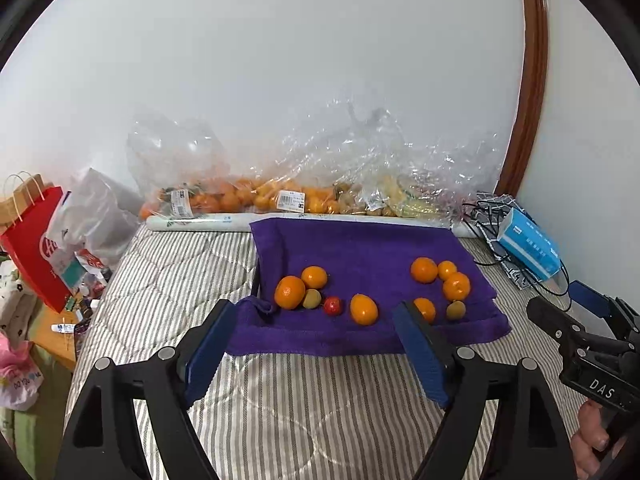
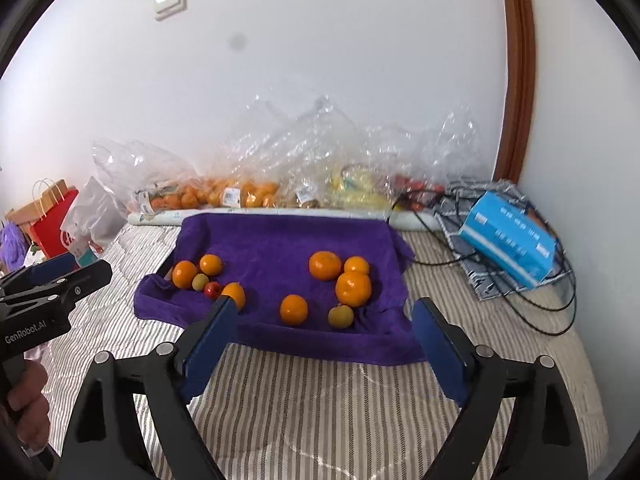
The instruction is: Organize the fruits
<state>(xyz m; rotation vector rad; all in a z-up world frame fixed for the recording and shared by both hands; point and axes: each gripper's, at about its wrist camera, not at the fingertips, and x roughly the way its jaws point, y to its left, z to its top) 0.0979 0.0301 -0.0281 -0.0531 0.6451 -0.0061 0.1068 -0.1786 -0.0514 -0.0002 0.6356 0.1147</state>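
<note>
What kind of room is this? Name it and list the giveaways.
Probably a bedroom at home: a striped quilted mattress serves as the work surface, a white wall switch sits above, and clear plastic bags of fruit line the wall behind the purple towel.

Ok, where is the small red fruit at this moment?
The small red fruit lies on the purple towel, in the left cluster near the front edge, between a yellowish-green fruit and an orange; the right wrist view shows it too.
</note>
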